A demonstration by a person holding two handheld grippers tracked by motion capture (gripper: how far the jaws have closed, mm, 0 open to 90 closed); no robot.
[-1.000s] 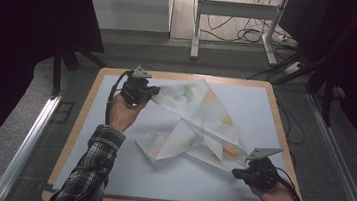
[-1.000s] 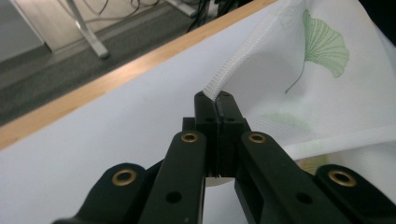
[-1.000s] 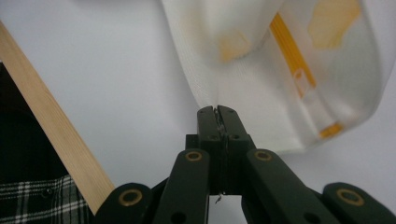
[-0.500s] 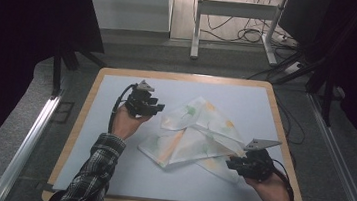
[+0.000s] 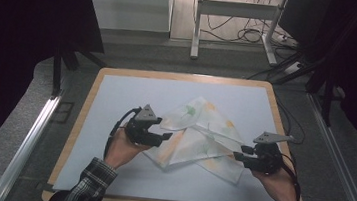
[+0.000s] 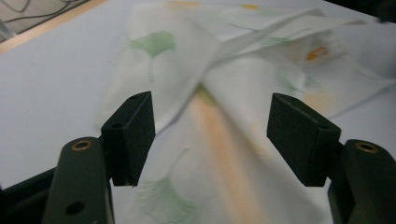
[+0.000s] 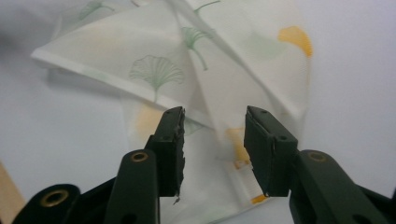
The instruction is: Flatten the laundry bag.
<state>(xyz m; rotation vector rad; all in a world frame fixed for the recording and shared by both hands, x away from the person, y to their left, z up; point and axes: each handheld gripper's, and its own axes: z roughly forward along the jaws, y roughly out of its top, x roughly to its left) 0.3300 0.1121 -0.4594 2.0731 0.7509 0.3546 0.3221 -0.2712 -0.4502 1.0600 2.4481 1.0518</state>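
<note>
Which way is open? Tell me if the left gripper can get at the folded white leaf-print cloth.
Probably yes: the left gripper hangs open at the folded white leaf-print cloth, nothing between.

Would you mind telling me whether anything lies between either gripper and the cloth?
Nothing visible does. The folded cloth lies directly before the open left gripper and the open right gripper, whose jaws have just been opening, with only the bare mat around it.

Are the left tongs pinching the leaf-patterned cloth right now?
No, the left tongs stand open, their pads apart above the cloth.
</note>
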